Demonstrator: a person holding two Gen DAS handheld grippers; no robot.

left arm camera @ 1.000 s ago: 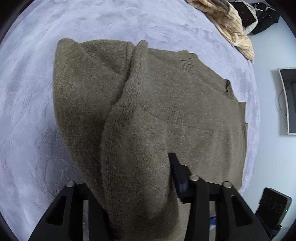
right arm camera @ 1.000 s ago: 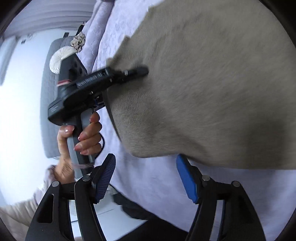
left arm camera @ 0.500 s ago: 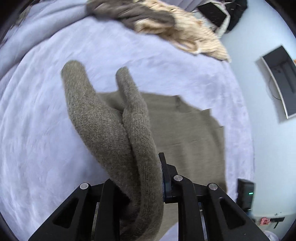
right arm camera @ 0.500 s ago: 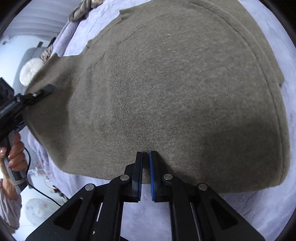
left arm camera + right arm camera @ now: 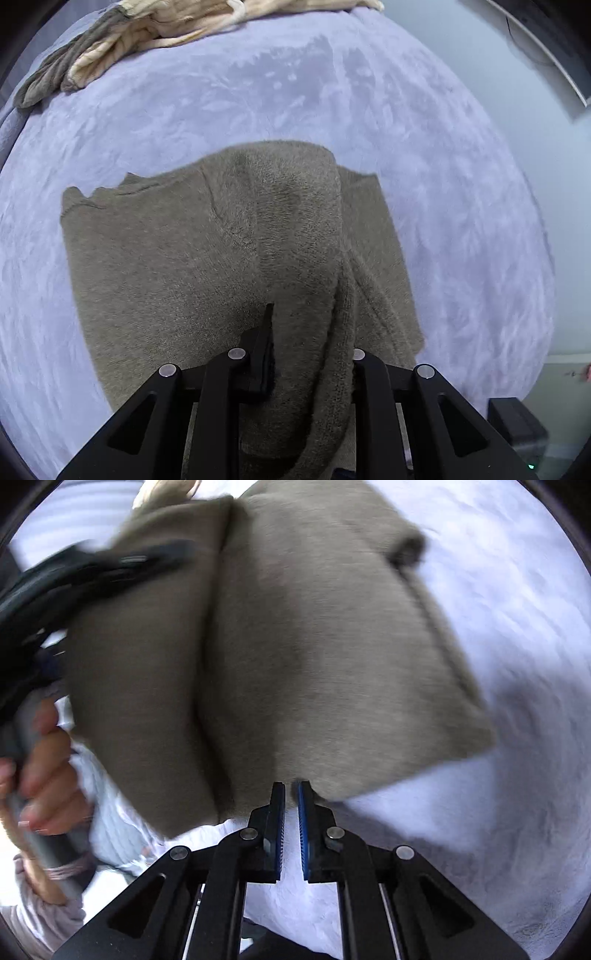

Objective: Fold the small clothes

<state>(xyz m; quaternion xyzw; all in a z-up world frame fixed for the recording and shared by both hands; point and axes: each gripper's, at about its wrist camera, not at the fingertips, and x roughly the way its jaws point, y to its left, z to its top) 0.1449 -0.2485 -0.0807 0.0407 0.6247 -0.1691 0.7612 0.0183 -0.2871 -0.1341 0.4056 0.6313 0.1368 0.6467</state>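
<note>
Half a second ago the olive-brown knitted sweater hung in two long folds from the left gripper; now it lies wider over the lilac fleece bed cover, a thick fold still clamped in that gripper. The right gripper stays nearly closed, pinching the sweater's lower hem. Only the right view shows the person's left hand. The left view alone shows the cream clothes at upper left, with bare cover between.

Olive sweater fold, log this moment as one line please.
phase: folding | left gripper: shut on olive sweater | right gripper: shut on sweater hem | surface: lavender blanket
</note>
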